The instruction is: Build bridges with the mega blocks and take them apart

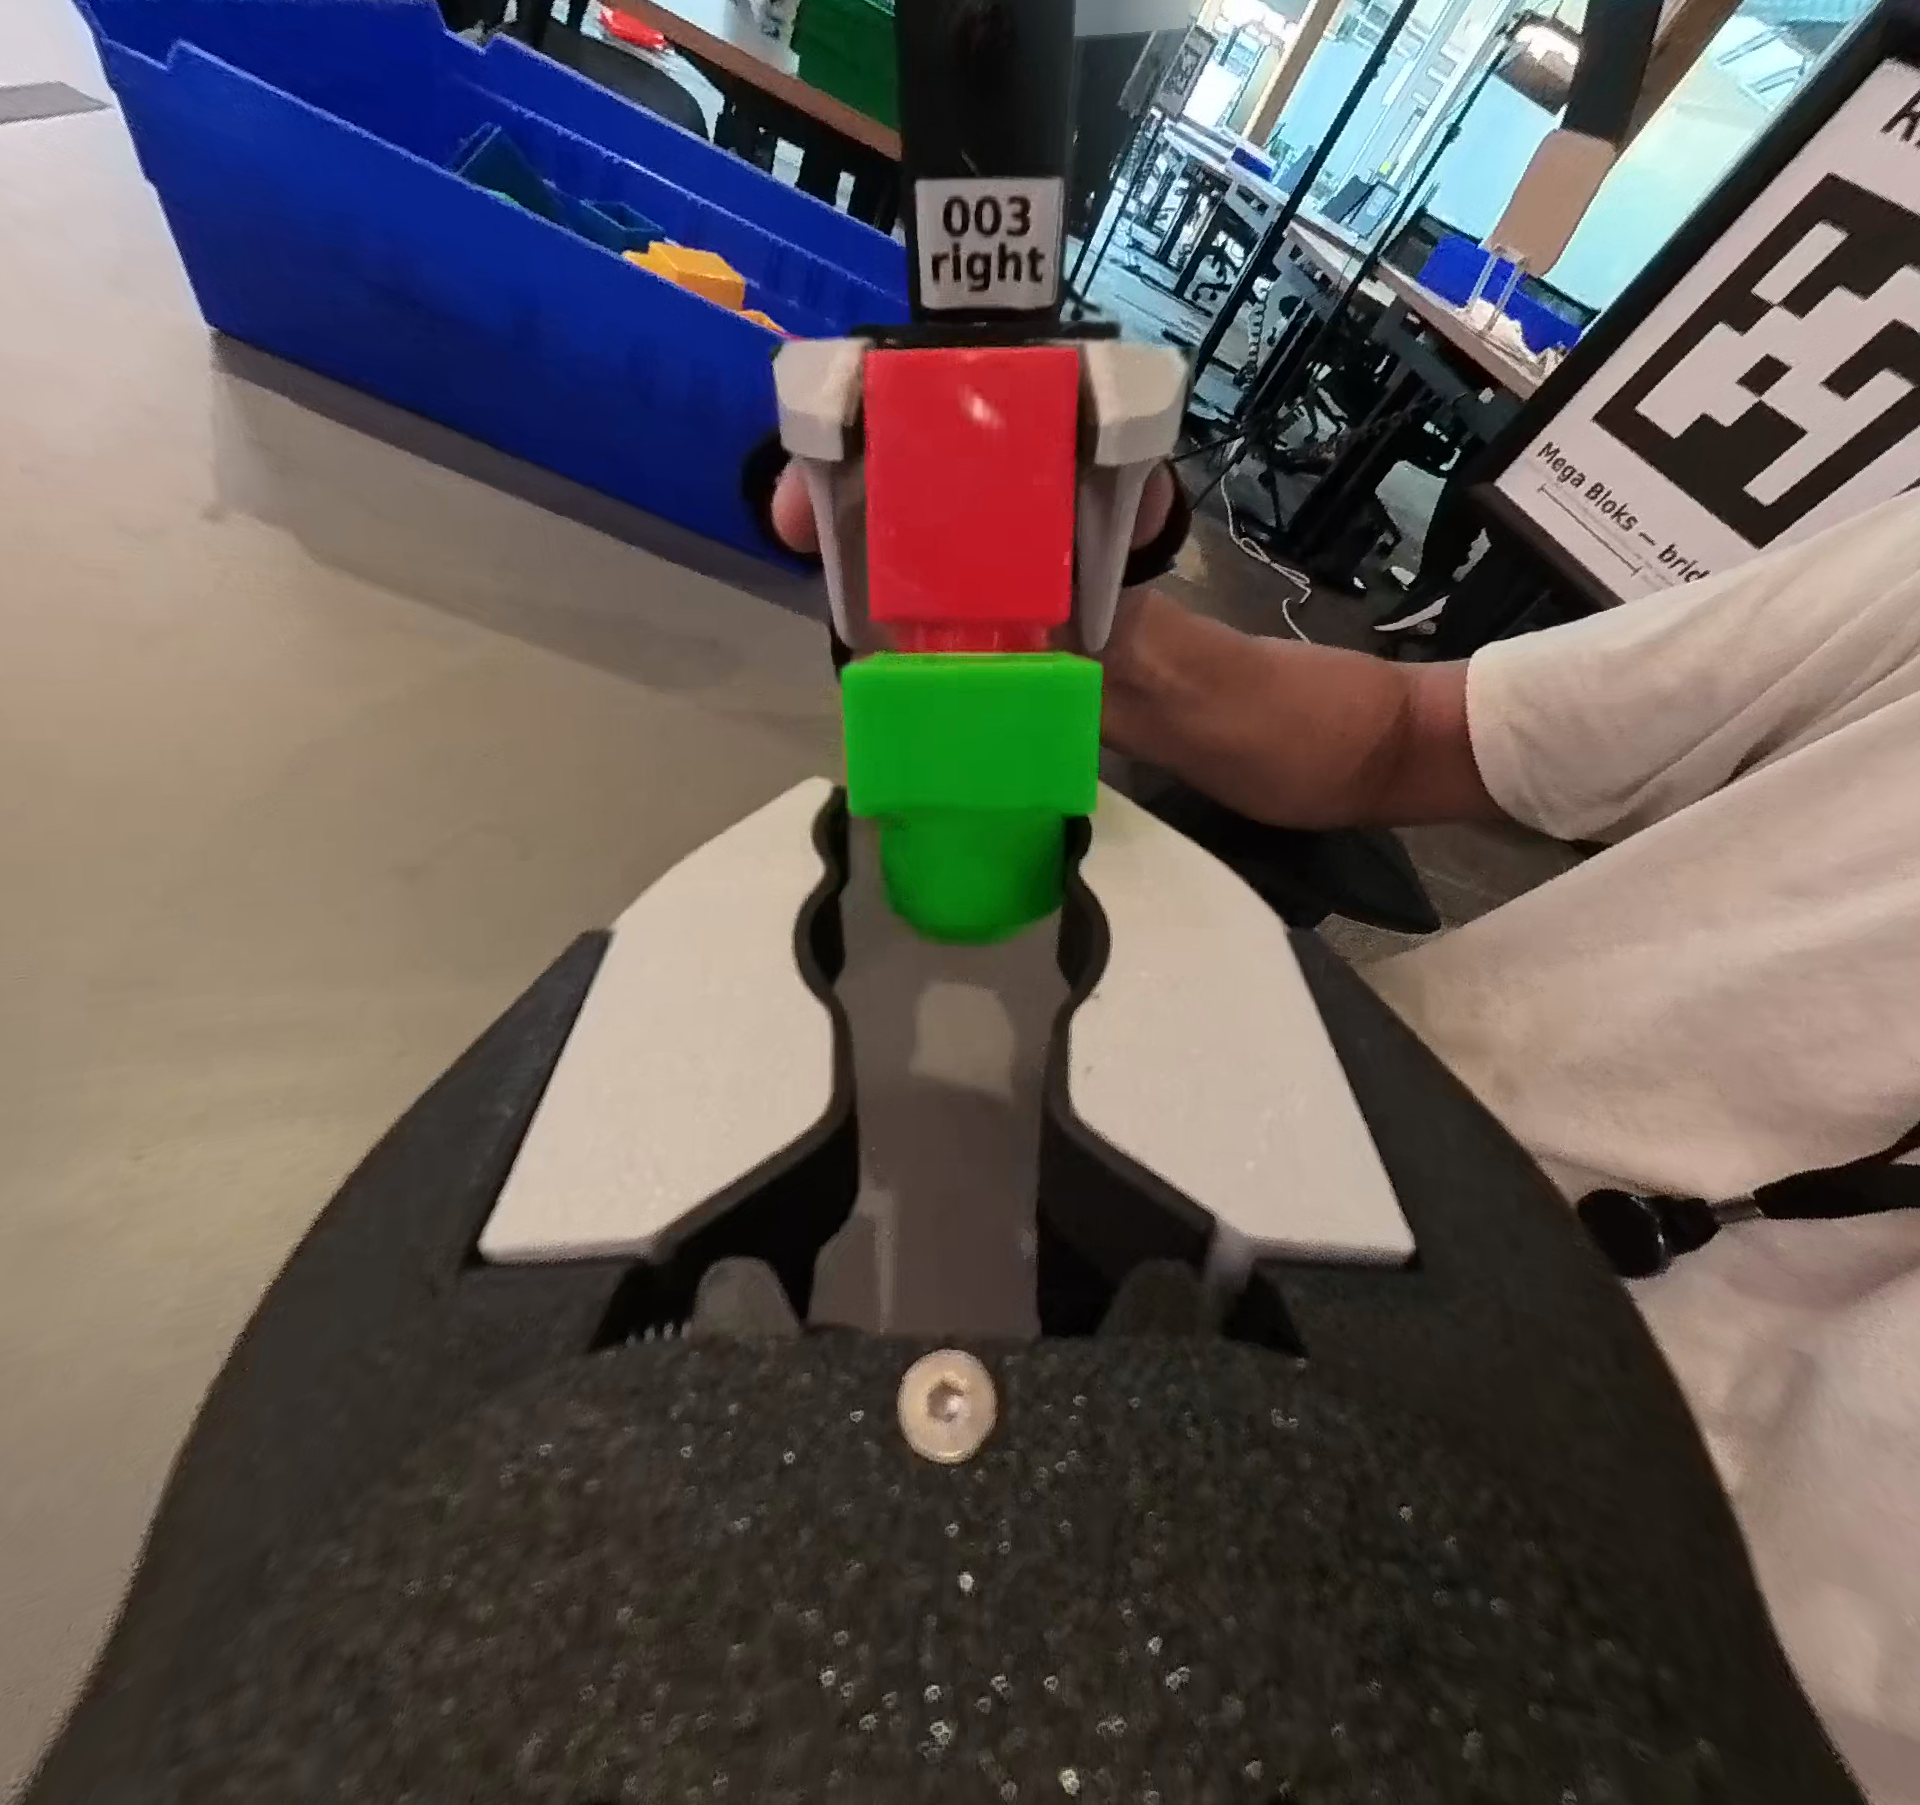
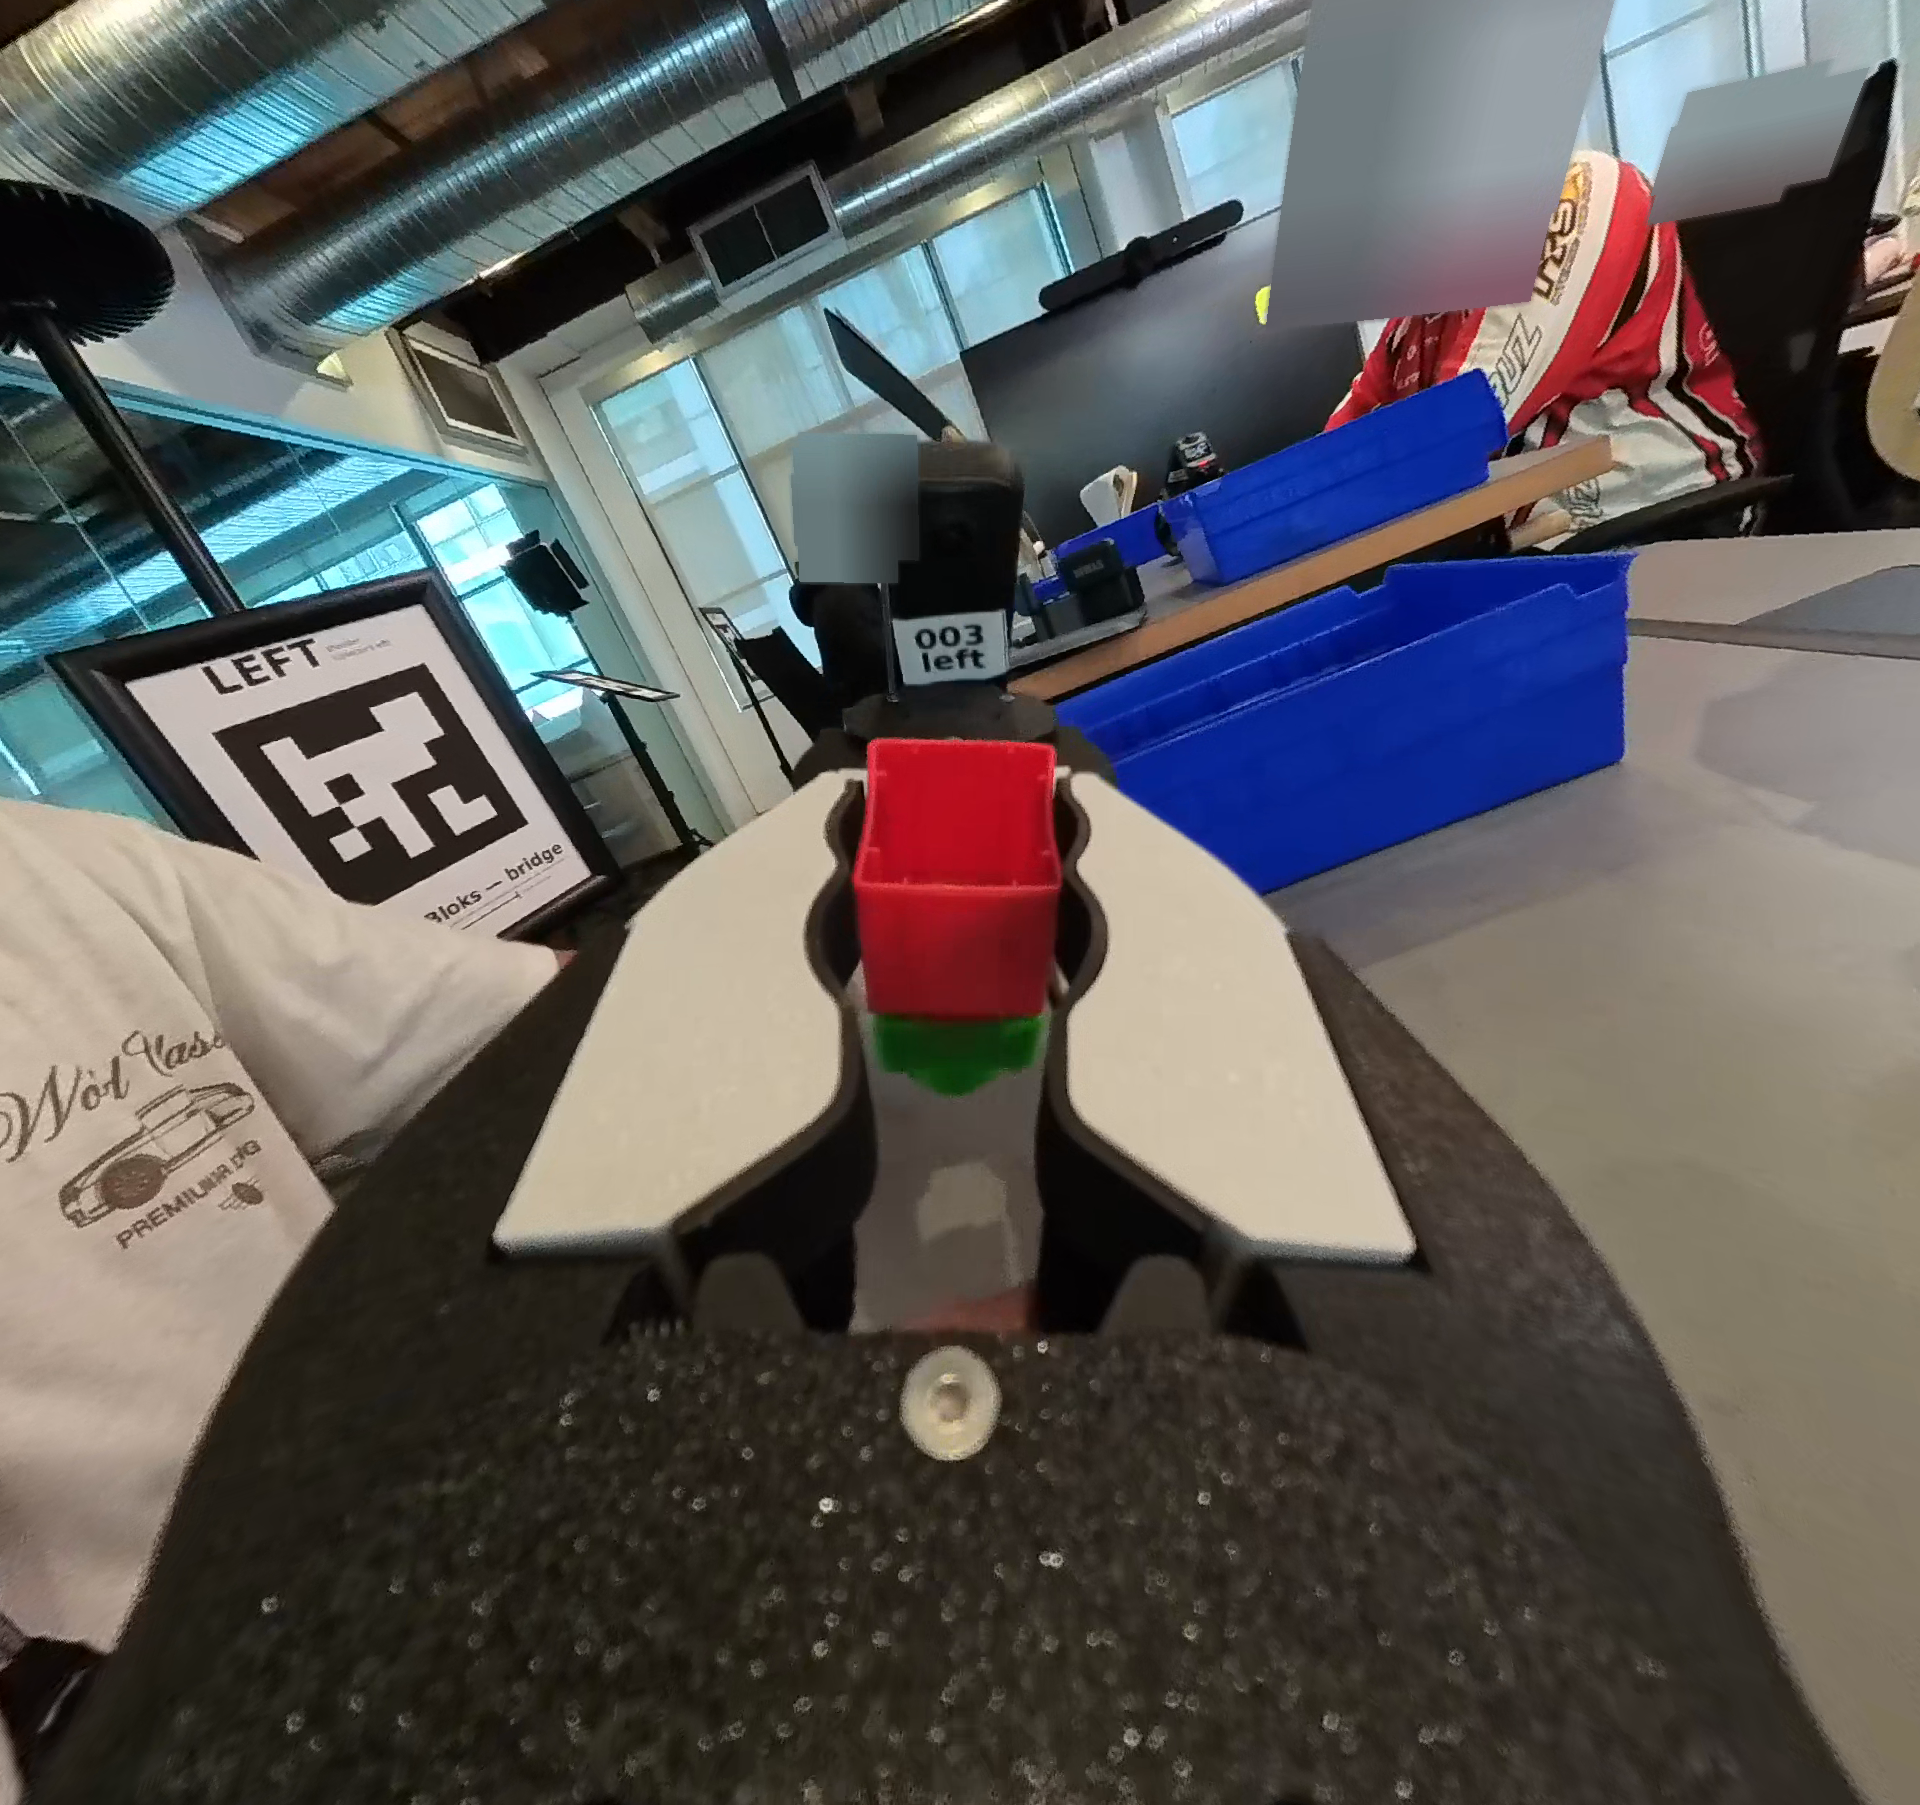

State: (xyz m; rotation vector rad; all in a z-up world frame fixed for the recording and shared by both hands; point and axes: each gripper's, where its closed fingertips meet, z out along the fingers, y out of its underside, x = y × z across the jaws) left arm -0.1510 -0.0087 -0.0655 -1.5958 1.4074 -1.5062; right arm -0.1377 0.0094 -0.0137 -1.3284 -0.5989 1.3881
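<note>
Surface: pale grey tabletop [image 1: 312, 716], matte, bare near the grippers. A blue bin [image 1: 436, 228] sits on it at the far left in the left wrist view, with yellow and blue pieces inside. A framed marker sign [image 2: 353, 768] stands beside the person in the white shirt [image 1: 1714, 924]. Room: open workshop with exposed silver ducts [image 2: 416, 93] overhead, glass walls, further tables and more blue bins [image 2: 1340, 498] behind.

Blocks: a red block [image 1: 971, 482] and a green block [image 1: 971, 737], both glossy plastic, held in the air above the tabletop, in line. The red block's stud points toward the green block; a narrow gap shows between the two bodies. In the right wrist view the red block's hollow underside faces the camera.

Left hand-held gripper [image 1: 966, 862]: fingers pinching the green block by its stud end.
Right hand-held gripper [image 2: 961, 882]: fingers pinching the red block at its sides.
</note>
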